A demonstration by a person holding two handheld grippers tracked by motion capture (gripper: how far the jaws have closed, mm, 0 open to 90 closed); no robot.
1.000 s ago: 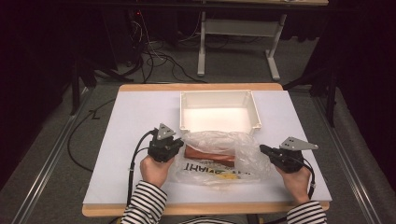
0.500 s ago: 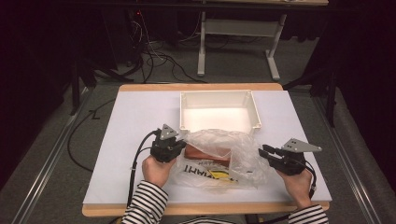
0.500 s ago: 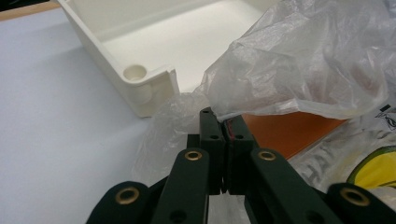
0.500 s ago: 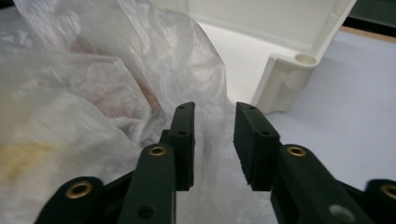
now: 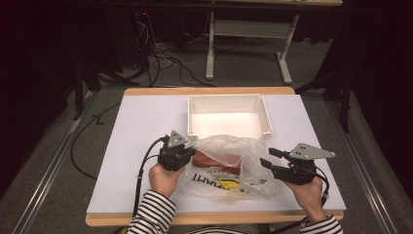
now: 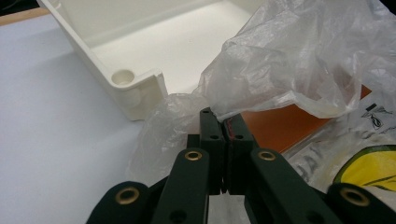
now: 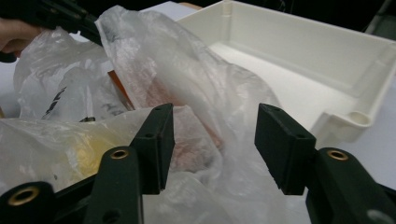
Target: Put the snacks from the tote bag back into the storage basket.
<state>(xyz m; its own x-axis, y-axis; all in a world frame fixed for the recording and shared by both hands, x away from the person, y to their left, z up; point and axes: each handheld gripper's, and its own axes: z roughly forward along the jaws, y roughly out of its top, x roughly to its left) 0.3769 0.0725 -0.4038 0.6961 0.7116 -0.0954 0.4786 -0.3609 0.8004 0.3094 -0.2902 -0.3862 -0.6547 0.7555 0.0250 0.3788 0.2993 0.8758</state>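
We find the plastic bag [image 5: 229, 165] lying near the front edge of the worktop [image 5: 141, 122], just in front of the white tray [image 5: 229, 114], its long axis running left to right between both hands, with a reddish-brown flat item [image 5: 216, 161] inside toward its left end. The left gripper [image 5: 187, 152] is pinched tight on the bag's left edge beside that item, as the left gripper view confirms. The right gripper [image 5: 265, 158], whose jaws have just been opening, stands wide apart at the bag's right end with only loose film between them, gripping nothing
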